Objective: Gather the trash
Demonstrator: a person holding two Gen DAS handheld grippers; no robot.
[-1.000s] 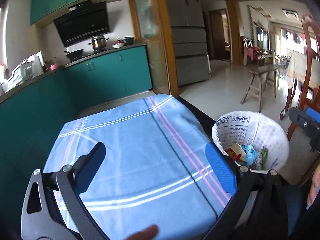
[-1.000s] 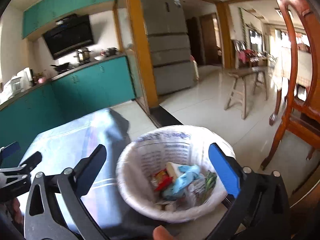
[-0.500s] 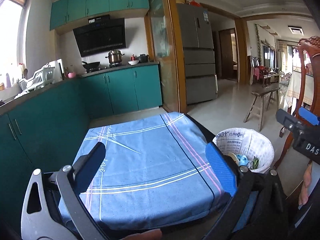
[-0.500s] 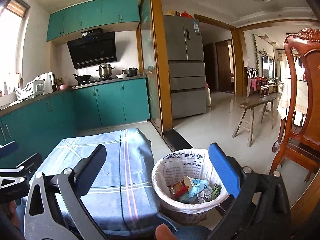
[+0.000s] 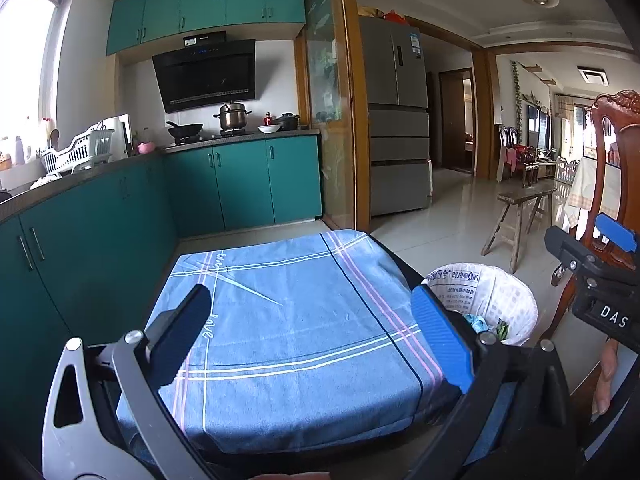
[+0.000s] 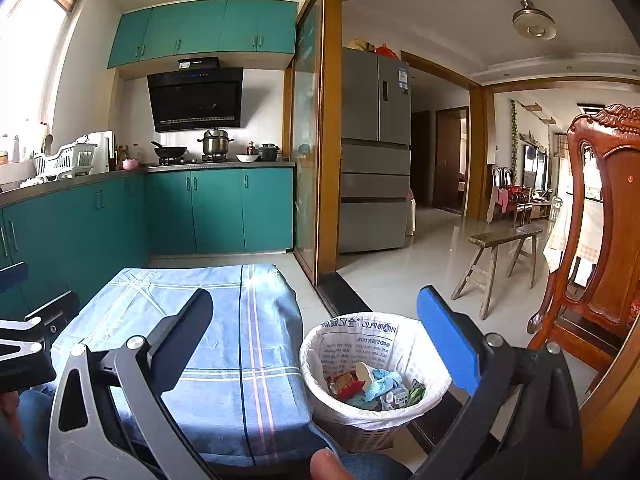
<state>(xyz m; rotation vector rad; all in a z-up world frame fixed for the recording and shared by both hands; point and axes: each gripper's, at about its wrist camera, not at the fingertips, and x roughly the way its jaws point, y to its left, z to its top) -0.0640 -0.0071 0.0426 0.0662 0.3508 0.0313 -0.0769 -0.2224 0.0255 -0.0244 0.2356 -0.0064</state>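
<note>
Left view. Fingers [image 5: 188,340] spread wide, nothing between them; left gripper [image 5: 312,344] holds nothing. Ahead of and below the fingers: tabletop [image 5: 288,320] under a blue plaid cloth, bare, no trash on it that I can see. Bin [image 5: 488,296] sits beyond the right finger, off the tabletop's right edge, on the floor. White liner with print; only a sliver of the contents shows past the finger. Right gripper's body [image 5: 592,280] visible at far right, above the bin side.

Right view. Fingers [image 6: 448,344] also wide apart and empty; right gripper [image 6: 320,344] carries nothing. Bin [image 6: 372,376] lies below and ahead, between the two fingers, nearer the right one. Trash [image 6: 372,384] inside it: blue crumpled piece, a red-and-yellow wrapper, something green, a pale flat bit. All lies well down in the liner, no long axis worth noting. Tabletop [image 6: 224,344] runs off past the left finger. Left gripper's body [image 6: 28,340] at the left edge. Wooden chair [image 6: 600,240] close on the right, beyond the right finger.

Judgement: no loose trash in sight on tabletop or floor; collecting looks finished or close to it. Right gripper is clearly nearer the bin. If anything remains, it is outside both views.
</note>
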